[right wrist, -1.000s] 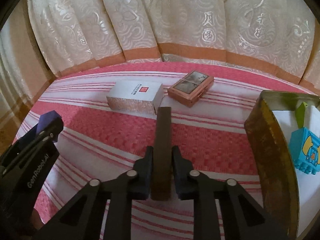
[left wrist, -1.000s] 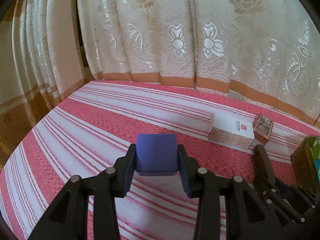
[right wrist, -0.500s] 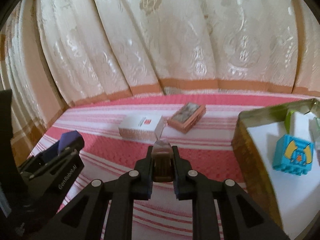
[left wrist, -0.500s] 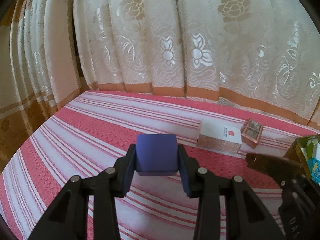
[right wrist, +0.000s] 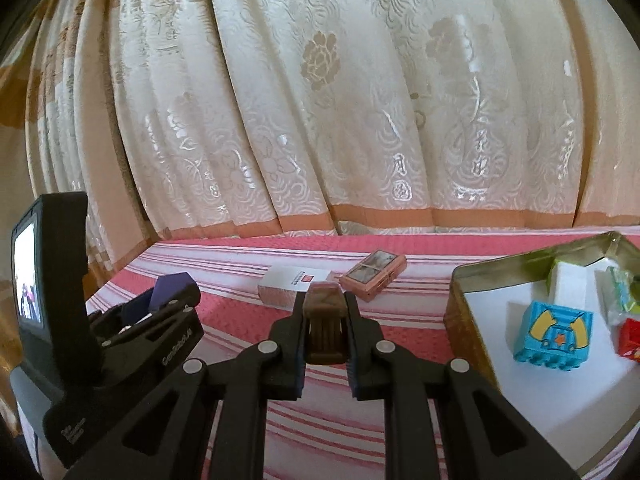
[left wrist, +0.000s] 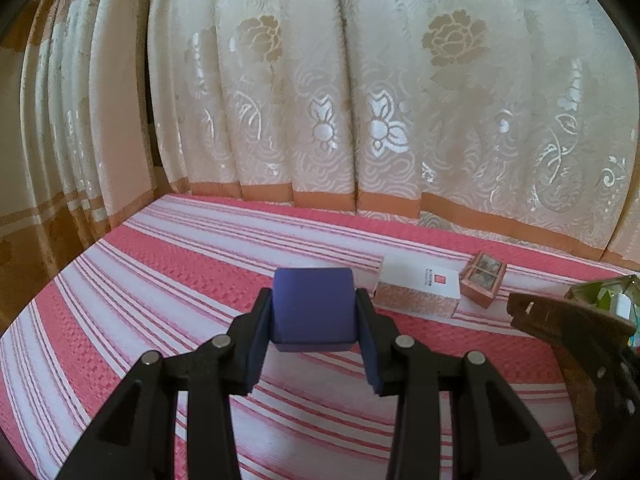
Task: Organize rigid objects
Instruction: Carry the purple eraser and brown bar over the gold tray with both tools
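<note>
Here the left claw (left wrist: 316, 320) is clamped partway open on a matte purple cube (left wrist: 314, 310), held above the pink-and-white striped cloth (left wrist: 160, 280). Right of it, the right claw (right wrist: 324, 322) pinches a thin brown ridged bar (right wrist: 325, 320) tightly, beside the open olive-gold tin box (right wrist: 472, 280).

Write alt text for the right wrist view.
The right gripper is shut on a thin brown block above a pink-and-white striped cloth. To its right, a gold tin holds small toy blocks; to its left, the left gripper holds a blue cube. Cream curtains hang behind.
</note>
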The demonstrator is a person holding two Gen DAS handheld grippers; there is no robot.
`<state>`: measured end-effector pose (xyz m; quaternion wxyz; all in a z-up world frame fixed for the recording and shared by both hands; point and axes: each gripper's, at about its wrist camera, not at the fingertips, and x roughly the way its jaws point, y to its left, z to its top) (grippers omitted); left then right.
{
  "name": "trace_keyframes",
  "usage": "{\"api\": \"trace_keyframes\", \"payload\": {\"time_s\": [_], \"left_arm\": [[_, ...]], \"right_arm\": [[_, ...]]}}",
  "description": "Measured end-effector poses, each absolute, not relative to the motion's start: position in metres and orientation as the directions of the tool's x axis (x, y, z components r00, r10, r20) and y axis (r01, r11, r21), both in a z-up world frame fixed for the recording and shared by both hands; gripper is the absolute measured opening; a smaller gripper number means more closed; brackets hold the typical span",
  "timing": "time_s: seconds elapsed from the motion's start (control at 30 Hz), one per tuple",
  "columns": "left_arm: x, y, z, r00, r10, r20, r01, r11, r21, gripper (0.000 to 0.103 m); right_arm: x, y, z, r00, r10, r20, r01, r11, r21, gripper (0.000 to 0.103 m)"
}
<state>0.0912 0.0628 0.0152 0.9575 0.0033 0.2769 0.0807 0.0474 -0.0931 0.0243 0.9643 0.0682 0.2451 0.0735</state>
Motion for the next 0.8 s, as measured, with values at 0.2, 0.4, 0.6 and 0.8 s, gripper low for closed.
{"api": "trace_keyframes", "payload": {"time_s": [0.2,0.4,0.6,0.8], "left_arm": [[0.086,0.054,0.016,0.851,0.143,-0.506,-0.132,0.990,0.058,0.039],[0.079,0.039,0.019,0.862,0.118,-0.492,-0.110,0.993,0.046,0.039],[0.069,0.021,0.024,0.875,0.098,-0.473,-0.092,0.995,0.037,0.039],[0.063,-0.002,0.026,0.883,0.076,-0.463,-0.065,0.997,0.040,0.039]], "right_arm": [[0.035,-0.106,0.030,0.891,0.151,-0.428,-0.092,0.983,0.156,0.018],[0.024,-0.124,0.037,0.907,0.131,-0.399,-0.074,0.985,0.157,0.018],[0.016,-0.137,0.042,0.920,0.120,-0.374,-0.062,0.985,0.161,0.018],[0.010,-0.153,0.043,0.927,0.098,-0.362,-0.041,0.986,0.160,0.018]]}}
